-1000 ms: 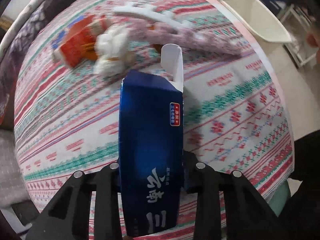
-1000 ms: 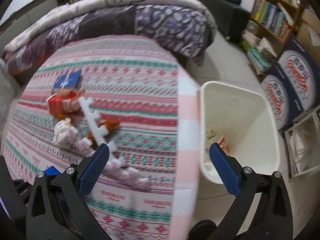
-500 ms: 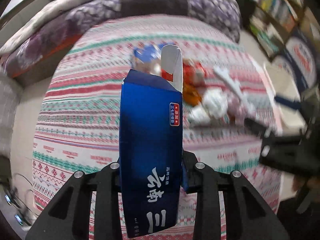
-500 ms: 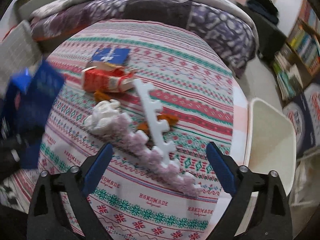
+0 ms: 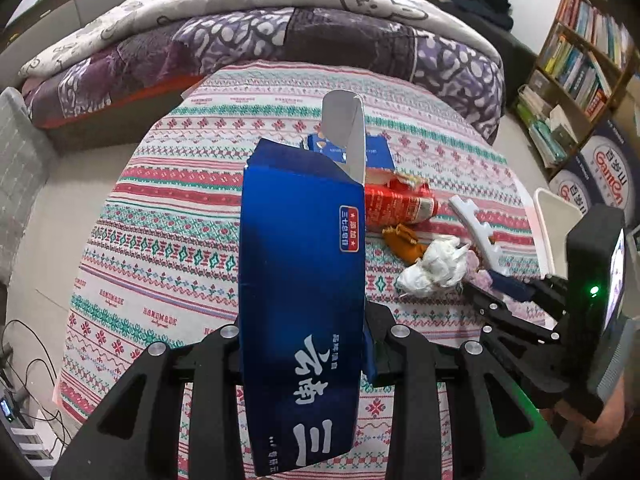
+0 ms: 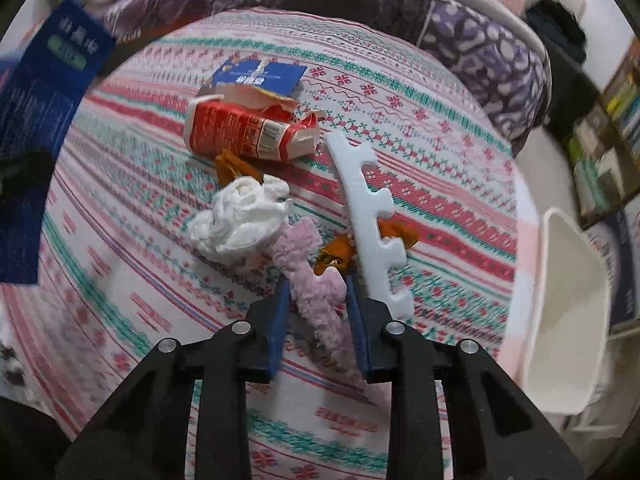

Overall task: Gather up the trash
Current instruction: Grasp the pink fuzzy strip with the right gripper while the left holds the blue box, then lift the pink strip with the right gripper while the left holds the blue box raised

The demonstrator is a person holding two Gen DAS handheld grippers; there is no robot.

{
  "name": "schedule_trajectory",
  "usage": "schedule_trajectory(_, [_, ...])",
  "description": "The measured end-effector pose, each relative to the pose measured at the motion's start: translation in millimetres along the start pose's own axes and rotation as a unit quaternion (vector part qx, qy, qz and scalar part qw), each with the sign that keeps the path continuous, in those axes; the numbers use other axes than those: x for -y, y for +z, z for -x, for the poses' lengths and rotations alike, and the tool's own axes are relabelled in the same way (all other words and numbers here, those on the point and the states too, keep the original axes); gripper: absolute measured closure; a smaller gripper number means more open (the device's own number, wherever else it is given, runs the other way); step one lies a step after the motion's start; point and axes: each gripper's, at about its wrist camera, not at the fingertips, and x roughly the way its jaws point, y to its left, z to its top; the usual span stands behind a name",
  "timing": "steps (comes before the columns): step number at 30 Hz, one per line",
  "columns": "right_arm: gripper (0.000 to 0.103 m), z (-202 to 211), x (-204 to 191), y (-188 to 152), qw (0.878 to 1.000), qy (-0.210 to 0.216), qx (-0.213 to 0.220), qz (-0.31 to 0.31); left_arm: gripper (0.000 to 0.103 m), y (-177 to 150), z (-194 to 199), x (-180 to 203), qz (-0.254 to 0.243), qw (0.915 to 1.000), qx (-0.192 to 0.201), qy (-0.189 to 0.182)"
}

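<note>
My left gripper (image 5: 303,344) is shut on a tall dark blue carton (image 5: 302,292) with an open white flap, held above the patterned table (image 5: 168,240). The carton also shows in the right wrist view (image 6: 44,120) at the far left. My right gripper (image 6: 316,312) has closed its jaws around a fuzzy pink strip (image 6: 312,280) lying on the table. Beside it lie a white foam strip (image 6: 368,224), a crumpled white tissue (image 6: 240,216), orange wrappers (image 6: 340,252), a crushed red carton (image 6: 248,132) and a flat blue card (image 6: 260,76).
A white bin (image 6: 568,312) stands on the floor to the right of the table; it also shows in the left wrist view (image 5: 552,216). A bed with a purple quilt (image 5: 280,40) lies behind the table. A bookshelf (image 5: 580,64) is at the right.
My right gripper came down over the table and narrowed its jaws around the pink strip. My left gripper swung back with the blue carton still in it.
</note>
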Motion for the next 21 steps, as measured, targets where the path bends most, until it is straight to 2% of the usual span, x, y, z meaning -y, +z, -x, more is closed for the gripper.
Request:
schedule_trajectory(8, [0.077, 56, 11, 15, 0.993, 0.053, 0.092, -0.051, 0.069, 15, 26, -2, 0.029, 0.9976, 0.061, -0.015])
schedule_trajectory(15, [0.077, 89, 28, 18, 0.981, 0.051, 0.167, -0.084, 0.069, 21, 40, 11, 0.034, 0.9937, 0.107, -0.008])
schedule_trajectory(21, [0.077, 101, 44, 17, 0.972, 0.033, 0.206, -0.106, 0.069, 24, 44, 21, 0.039, 0.99, 0.136, 0.001])
